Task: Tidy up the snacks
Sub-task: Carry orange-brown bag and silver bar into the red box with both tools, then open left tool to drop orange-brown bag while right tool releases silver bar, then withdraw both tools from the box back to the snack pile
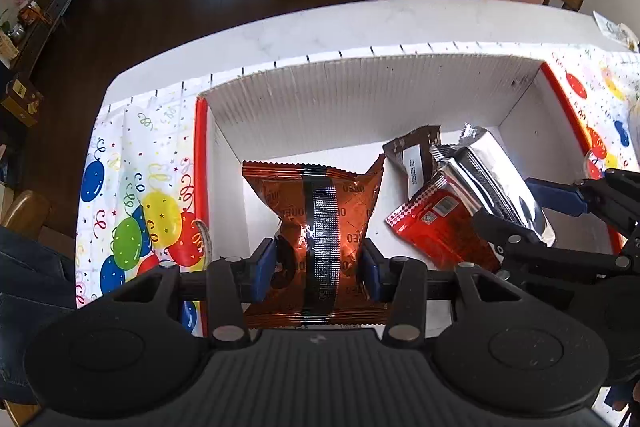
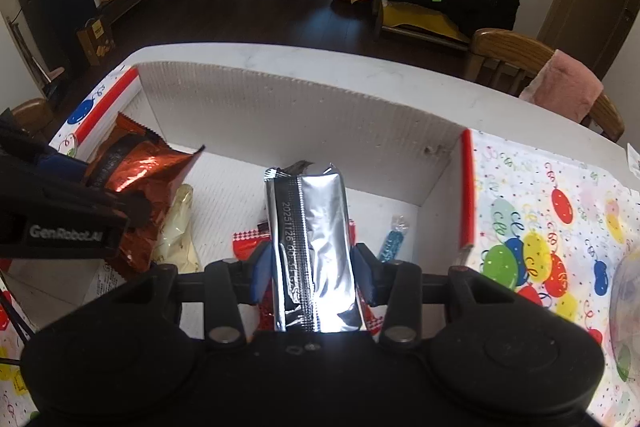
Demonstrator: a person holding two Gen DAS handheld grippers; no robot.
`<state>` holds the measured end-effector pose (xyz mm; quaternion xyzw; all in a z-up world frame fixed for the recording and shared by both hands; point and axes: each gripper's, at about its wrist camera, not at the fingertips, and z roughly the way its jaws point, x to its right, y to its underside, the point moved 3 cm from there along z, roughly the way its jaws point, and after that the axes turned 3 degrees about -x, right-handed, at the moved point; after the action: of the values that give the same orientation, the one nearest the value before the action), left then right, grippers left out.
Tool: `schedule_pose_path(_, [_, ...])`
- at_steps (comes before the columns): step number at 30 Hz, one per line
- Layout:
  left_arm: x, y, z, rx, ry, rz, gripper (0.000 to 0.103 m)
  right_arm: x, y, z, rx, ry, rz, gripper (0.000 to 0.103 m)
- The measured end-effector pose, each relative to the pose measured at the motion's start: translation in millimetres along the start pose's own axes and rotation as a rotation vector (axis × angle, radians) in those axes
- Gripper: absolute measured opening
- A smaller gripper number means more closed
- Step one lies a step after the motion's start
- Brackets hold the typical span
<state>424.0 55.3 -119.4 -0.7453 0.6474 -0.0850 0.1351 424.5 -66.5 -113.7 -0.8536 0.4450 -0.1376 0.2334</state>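
- The left gripper [image 1: 318, 269] is closed on an orange shiny snack bag [image 1: 316, 223]. Its 2 blue pads squeeze the bag in the middle, so the bag is pinched in like a bow.
- That bag is held over the left part of the white box [image 1: 360, 95], w/ its top end pointing to the far wall of the box.
- The right gripper [image 2: 314, 275] is closed on a silver snack pack [image 2: 312, 247]. The 2 blue pads press its 2 long sides. The pack has a seam down its middle & small date print.
- The silver pack is held over the right part of the box, above a red snack pack [image 2: 250, 241] that lies on the box floor.
- In the right wrist view, a pale yellow snack [image 2: 178, 227] lies on the box floor just beside the orange bag, & a small blue candy [image 2: 394, 237] lies near the right wall.
- In the left wrist view, a dark brown pack [image 1: 412, 157] sits behind the red pack, partly hidden.
- The box has red edges & stands on a balloon cloth [image 1: 132, 195].
- The cloth lies on a white table [image 1: 280, 35].
- Past the table is a wood chair [image 2: 516, 61] w/ a pink cloth [image 2: 568, 91] on it, then a dark floor.
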Motion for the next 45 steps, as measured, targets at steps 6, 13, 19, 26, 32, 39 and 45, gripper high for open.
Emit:
schedule_pose_path(6, [0,0,8,-0.015,-0.007,0.012,0.044,-2,3,12,-0.036,-0.001,-0.017,0.042])
schedule_pose_path(13, [1,0,8,-0.011,-0.006,0.011,0.045,0,5,15,-0.054,0.003,-0.015,0.042])
schedule_pose_path(19, [0,3,3,0.008,-0.002,0.004,0.047,2,9,8,-0.044,-0.009,-0.007,0.048])
schedule_pose_path(26, [-9,10,-14,0.036,0.022,-0.030,0.052,7,11,-18,-0.004,-0.031,0.026,0.058])
schedule_pose_path(32, [-18,20,-36,0.075,0.043,-0.054,0.056,10,16,-49,0.048,-0.057,0.055,0.063])
schedule_pose_path(39, [-24,38,-67,0.133,0.066,-0.065,0.056,7,20,-86,0.109,-0.094,0.079,0.067])
schedule_pose_path(45, [-25,59,-97,0.190,0.090,-0.046,0.057,-2,28,-118,0.170,-0.121,0.085,0.074])
